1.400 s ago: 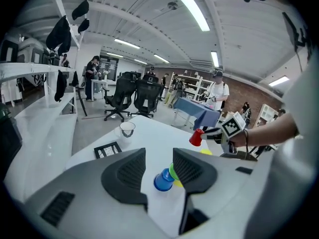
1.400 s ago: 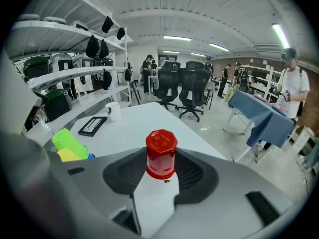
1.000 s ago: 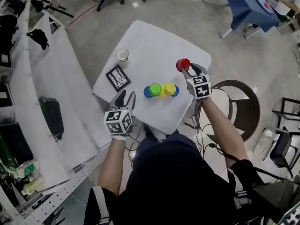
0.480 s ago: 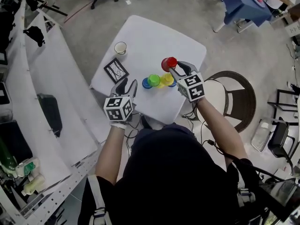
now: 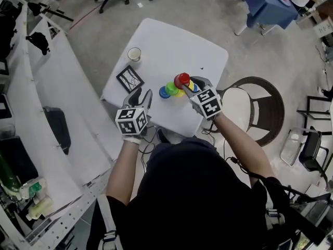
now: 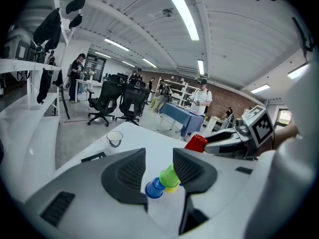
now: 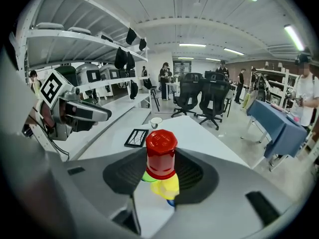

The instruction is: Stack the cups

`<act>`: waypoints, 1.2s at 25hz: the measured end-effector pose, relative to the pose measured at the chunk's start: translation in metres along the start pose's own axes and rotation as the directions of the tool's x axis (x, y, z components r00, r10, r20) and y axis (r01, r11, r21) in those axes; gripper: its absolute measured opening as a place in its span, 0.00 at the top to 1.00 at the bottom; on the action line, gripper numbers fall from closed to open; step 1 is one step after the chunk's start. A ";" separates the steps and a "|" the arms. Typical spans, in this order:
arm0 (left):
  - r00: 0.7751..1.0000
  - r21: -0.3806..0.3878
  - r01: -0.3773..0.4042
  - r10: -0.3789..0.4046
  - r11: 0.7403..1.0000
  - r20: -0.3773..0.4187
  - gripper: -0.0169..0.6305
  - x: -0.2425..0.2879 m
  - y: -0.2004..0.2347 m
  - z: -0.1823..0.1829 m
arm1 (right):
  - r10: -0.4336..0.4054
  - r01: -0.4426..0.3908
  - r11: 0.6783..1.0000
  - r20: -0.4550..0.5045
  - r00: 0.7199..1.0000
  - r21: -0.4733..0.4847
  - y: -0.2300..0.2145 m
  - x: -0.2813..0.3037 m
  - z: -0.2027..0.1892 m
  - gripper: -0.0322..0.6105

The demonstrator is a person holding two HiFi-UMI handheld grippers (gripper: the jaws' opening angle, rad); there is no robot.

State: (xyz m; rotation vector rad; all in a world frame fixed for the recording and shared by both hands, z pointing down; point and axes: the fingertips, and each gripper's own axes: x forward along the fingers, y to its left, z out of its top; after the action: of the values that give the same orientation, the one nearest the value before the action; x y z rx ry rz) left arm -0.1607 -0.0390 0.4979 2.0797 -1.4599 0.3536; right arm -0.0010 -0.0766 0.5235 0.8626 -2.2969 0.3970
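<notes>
One red plastic cup (image 5: 182,79) clamped in right gripper (image 5: 190,85) over four cups (image 5: 171,88) (two blue, green, yellow); left gripper (image 5: 141,94) part-open, empty, at white table (image 5: 171,40) edge.

a red cup (image 5: 181,79), yellow cup (image 7: 164,185), green cup (image 5: 171,88) and blue cup (image 5: 164,92) show against a white table (image 5: 171,46).

A black-framed card (image 5: 129,78) lies on the white table (image 5: 171,46), 2 black office chairs (image 6: 102,101) beyond it.
</notes>
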 end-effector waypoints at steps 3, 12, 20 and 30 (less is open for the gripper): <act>1.000 -0.004 -0.003 0.003 1.000 -0.008 0.71 -0.004 0.002 -0.004 | -0.001 0.001 1.000 -0.018 1.000 0.001 0.003 0.003 -0.007 0.69; 0.999 -0.018 -0.022 0.022 1.000 -0.023 0.71 -0.013 0.009 -0.015 | -0.005 0.005 1.000 -0.037 0.999 0.003 0.005 0.012 -0.016 0.69; 0.999 -0.028 -0.031 0.030 0.999 -0.027 0.71 -0.015 0.011 -0.018 | -0.008 0.008 1.000 -0.051 0.999 0.006 0.003 0.017 -0.019 0.68; 0.999 -0.032 -0.030 0.029 0.999 -0.033 0.71 -0.013 0.010 -0.022 | 0.003 -0.003 0.999 -0.006 1.000 0.041 0.002 0.014 -0.013 0.54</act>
State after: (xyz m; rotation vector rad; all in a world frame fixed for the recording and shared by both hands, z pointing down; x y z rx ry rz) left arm -0.1728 -0.0185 0.5116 2.0192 -1.4697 0.3712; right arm -0.0042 -0.0759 0.5427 0.8772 -2.2914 0.4491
